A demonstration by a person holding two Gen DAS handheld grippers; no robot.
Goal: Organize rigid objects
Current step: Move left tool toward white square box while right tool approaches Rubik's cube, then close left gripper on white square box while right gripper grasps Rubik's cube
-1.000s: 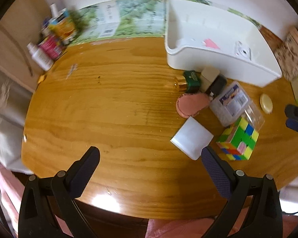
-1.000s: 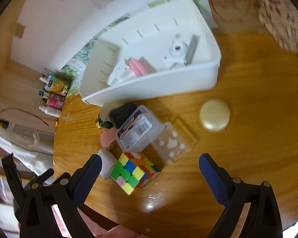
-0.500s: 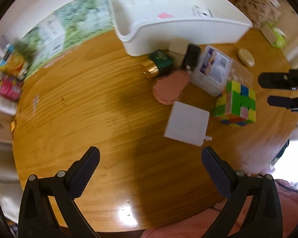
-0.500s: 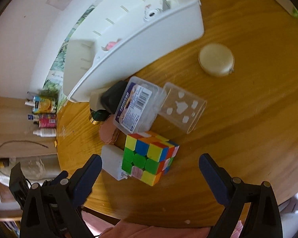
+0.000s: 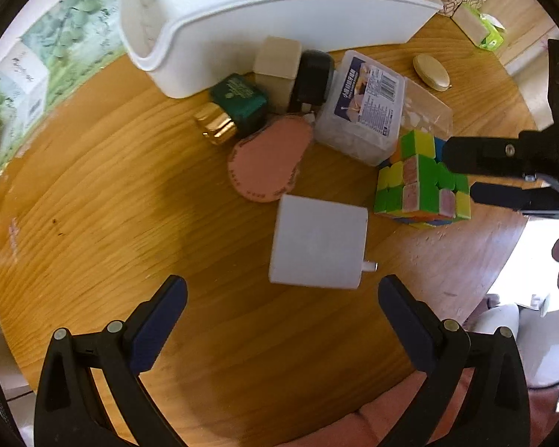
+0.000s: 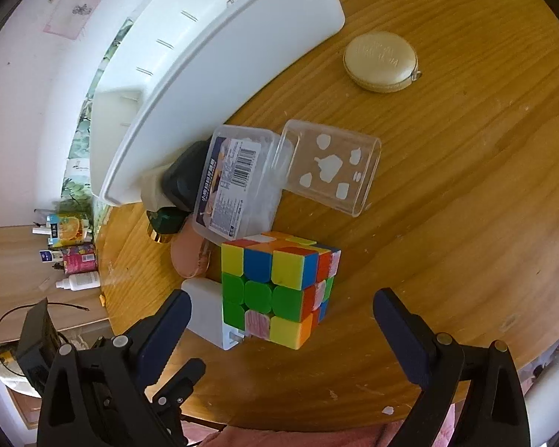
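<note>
Left wrist view: left gripper [image 5: 279, 298] hangs over the wooden bench [image 5: 111, 205], jaws spread wide and empty, with the white charger block [image 5: 316, 246] lying flat just ahead between them. Beyond it, a pink round pad [image 5: 264, 167], a green bottle with gold cap [image 5: 231, 111], a black adapter [image 5: 313, 78], a clear labelled box [image 5: 365, 104] with its lid flipped back, and a colour cube [image 5: 421, 190], all clustered near the white bin [image 5: 279, 15]. A beige oval case [image 5: 430, 72] sits apart. The right gripper's fingers [image 5: 503, 156] reach in from the right edge, close over the cube. Right wrist view: right gripper [image 6: 279, 316], jaws released and empty, straddling the colour cube [image 6: 279, 290], not touching it. Charger block [image 6: 208, 313] just beside the cube; clear box [image 6: 238, 182] behind; white bin [image 6: 220, 74] further back; beige case [image 6: 380, 61] well apart.
</note>
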